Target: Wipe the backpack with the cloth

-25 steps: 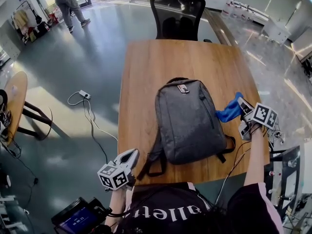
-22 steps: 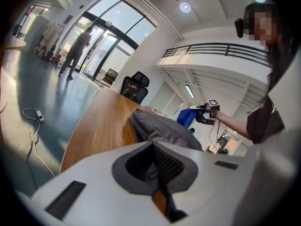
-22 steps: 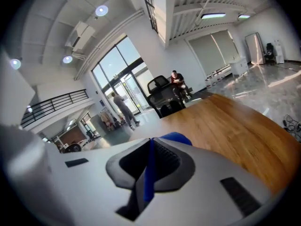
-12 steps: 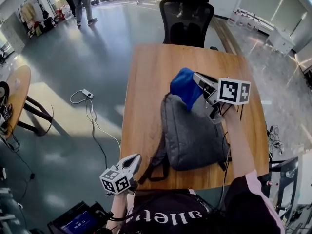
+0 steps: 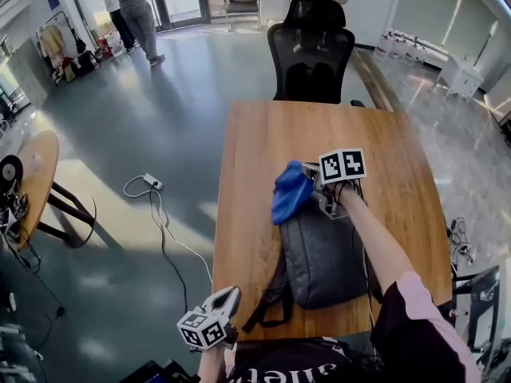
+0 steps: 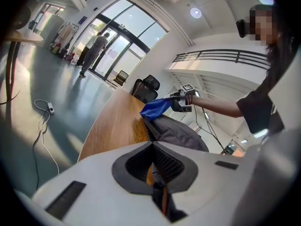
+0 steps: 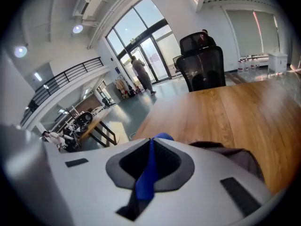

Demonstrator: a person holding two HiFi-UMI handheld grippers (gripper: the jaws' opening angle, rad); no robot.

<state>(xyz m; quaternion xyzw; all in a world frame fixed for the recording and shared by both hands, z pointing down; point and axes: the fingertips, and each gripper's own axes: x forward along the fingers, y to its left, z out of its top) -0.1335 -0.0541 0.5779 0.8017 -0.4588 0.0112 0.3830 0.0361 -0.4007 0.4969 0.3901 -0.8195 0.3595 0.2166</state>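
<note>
My right gripper (image 5: 311, 183) is clamped on the blue cloth (image 5: 289, 191). A fold of it is pinched between the jaws, and the rest bunches out to the left of the tips. The cloth sits at the far left corner of the grey backpack (image 5: 323, 254), and looks to be touching the fabric there. The backpack lies flat on the wooden tabletop (image 5: 255, 150), right of the middle, with its straps trailing toward the near edge. My left gripper (image 5: 226, 300) hangs at the tabletop's near edge, just left of those straps and well apart from the cloth. Its jaws are closed together with nothing between them. A black office chair (image 5: 311, 46) stands at the far end.
</note>
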